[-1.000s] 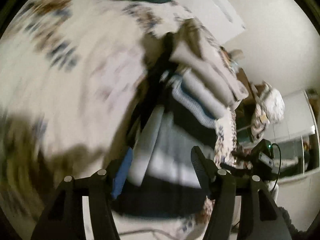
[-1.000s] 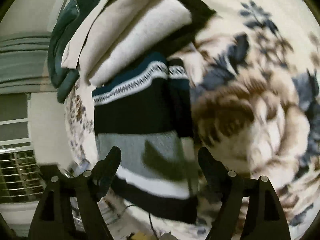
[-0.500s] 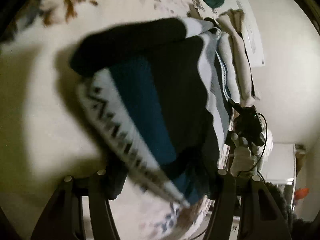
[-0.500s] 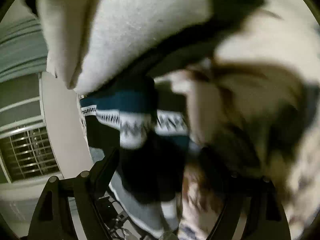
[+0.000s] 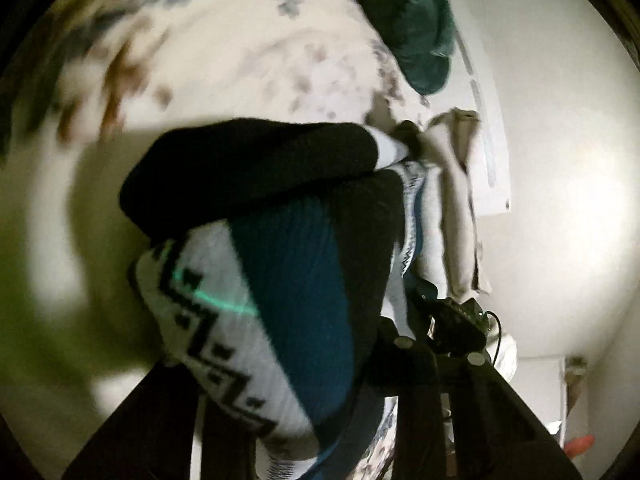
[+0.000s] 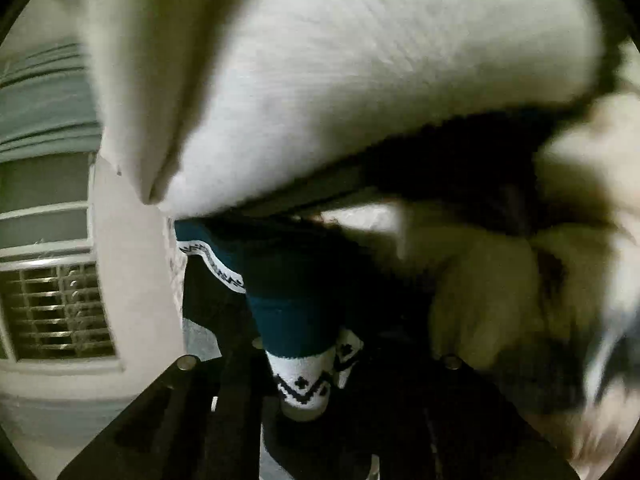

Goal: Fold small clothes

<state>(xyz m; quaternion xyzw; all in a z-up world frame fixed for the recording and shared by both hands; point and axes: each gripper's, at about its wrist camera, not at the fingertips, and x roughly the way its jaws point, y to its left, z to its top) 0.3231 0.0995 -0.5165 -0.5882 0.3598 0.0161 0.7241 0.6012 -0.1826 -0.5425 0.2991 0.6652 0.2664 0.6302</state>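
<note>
A knit sweater point(image 5: 292, 280) in black, teal and white with a zigzag band lies bunched on the floral bedspread point(image 5: 224, 60). It fills the space between the jaws of my left gripper point(image 5: 288, 412), which looks shut on its patterned edge. In the right wrist view the same sweater point(image 6: 296, 312) hangs between the jaws of my right gripper point(image 6: 308, 384), which grips its white patterned band. A stack of folded cream garments point(image 6: 360, 80) sits right behind it and also shows in the left wrist view point(image 5: 452, 208).
A dark green garment point(image 5: 412, 28) lies at the far edge of the bed by the white wall. The right gripper's body point(image 5: 460, 320) shows beyond the sweater. A window with a grille point(image 6: 56, 308) is on the left.
Both grippers were open above the flat sweater. They came down, closed on its edge and lifted it over toward the cream stack, so the sweater now bunches double.
</note>
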